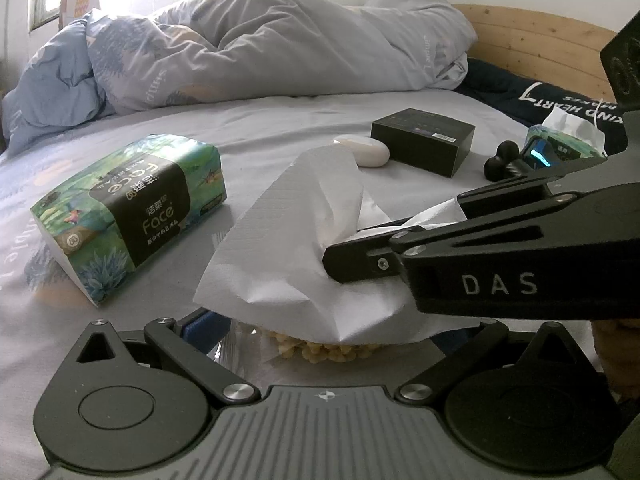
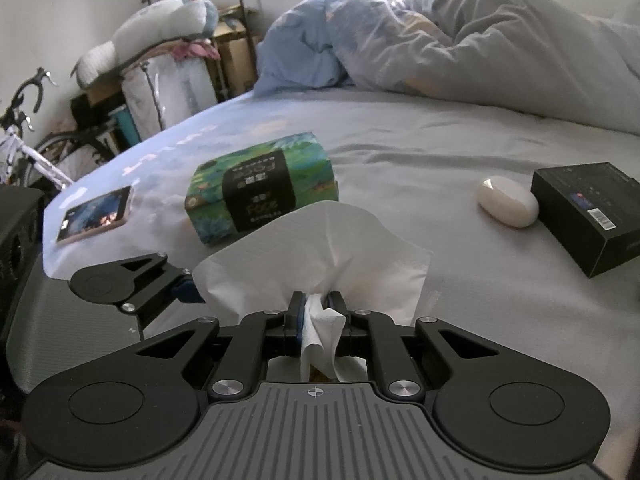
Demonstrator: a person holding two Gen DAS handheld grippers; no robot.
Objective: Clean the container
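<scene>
Container (image 1: 240, 344), clear plastic and holding pale yellow crumbly bits, sits at the bottom centre of the left wrist view, between the spread fingers of the left tool (image 1: 320, 336); most of it is covered by the tissue and the tool body. Whether those fingers press its sides cannot be told, since both fingertips are hidden.

White tissue (image 1: 296, 248) drapes over the container's top. The right tool (image 1: 352, 260) reaches in from the right edge of that view, its two fingers brought close together and pinching a bunched fold of the tissue. In the right wrist view the same tissue (image 2: 320, 260) fans out above the right tool (image 2: 316, 304), a twisted tail of it hanging down between the narrowed fingers.

Everything rests on a bed (image 1: 280, 128) with a pale grey sheet. A green tissue pack (image 1: 132, 216) marked "Face" lies at the left of the left wrist view, apart from the tissue. Beyond, right of centre, a white oval case (image 1: 366, 150) lies just beside a black box (image 1: 424, 140). A rumpled grey and blue duvet (image 1: 240, 48) fills the upper part of the frame. In the right wrist view a phone (image 2: 96, 216) with a lit screen lies at the left, near the bed's edge.
</scene>
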